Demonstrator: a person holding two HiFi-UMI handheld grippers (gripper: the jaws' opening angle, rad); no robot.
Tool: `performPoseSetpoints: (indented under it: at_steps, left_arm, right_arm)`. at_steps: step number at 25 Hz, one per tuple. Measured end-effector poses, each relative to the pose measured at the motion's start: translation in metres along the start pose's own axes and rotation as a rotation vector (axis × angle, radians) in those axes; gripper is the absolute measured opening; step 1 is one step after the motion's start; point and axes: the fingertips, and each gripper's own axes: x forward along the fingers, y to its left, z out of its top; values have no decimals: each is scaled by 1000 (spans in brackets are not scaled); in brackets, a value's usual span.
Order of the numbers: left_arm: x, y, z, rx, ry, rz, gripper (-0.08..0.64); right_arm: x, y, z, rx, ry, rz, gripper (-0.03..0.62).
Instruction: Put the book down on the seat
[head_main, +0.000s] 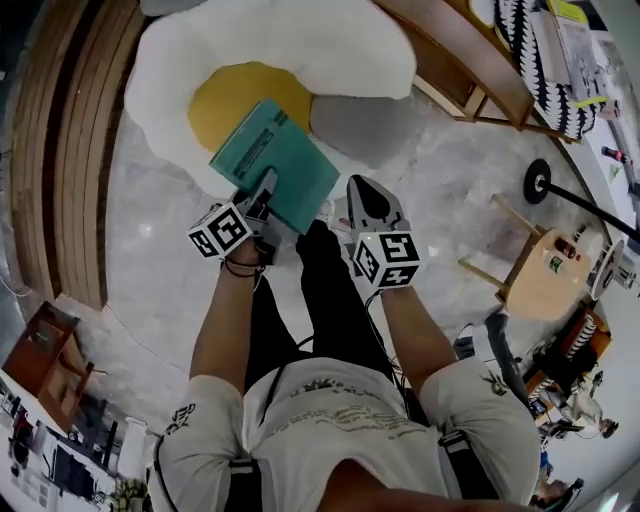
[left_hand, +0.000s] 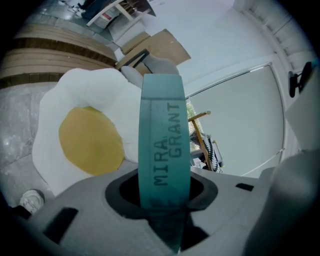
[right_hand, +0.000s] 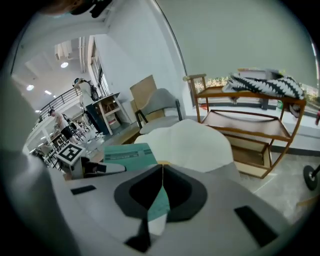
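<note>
Between the jaws of the left gripper (left_hand: 162, 200) stands the teal book (left_hand: 161, 135), its spine turned back toward the gripper and the jaws pressed on its two covers, so this gripper is closed on the book at a middling width. Ahead of it and lower lies the seat (left_hand: 52, 115), a white cushion shaped like a fried egg with a yellow round in its middle. The book hangs over the seat's near edge and does not look to be resting on it yet. Just beside it, the right gripper (right_hand: 162, 170) has its jaws together with nothing between them. This reads as the lowering step: next the book needs laying flat on the cushion, then the jaws must part and draw back. No container takes part; beyond the right gripper a wooden rack (right_hand: 240, 125) carries a black-and-white cloth (right_hand: 265, 85) on its top shelf.
</note>
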Motion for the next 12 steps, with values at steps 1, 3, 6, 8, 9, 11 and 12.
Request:
performPoseSetpoints:
  at_steps: [1,3,6,8,9,11,12]
  left_arm:
    - [6,15,-4,-19,1,4,160]
    - [16,47,-13,-69,-4,7,160]
    - [31,83,-25,-135,-9,-5,161]
    - [43,105,-32,-176,-14,-14,161]
    - [49,115,-36,-195,-16,-18,161]
    - [61,132,-44,-218,-12,-23,161]
    - [68,140,-47,-227,-6,-25,161]
  right_arm:
    - [9,-2,-13,-5,14,4,29]
    - [25,-4,-36,-5,36,7,29]
    - [40,-12,-66,15,48,-3,29]
    - [51,-22,-83,22,56,-15,29]
    - [57,-27,-90,26,62,-20,29]
    - [68,-36,-102,33,68,-28,29]
    - [73,-41,-106,38,68,-32,29]
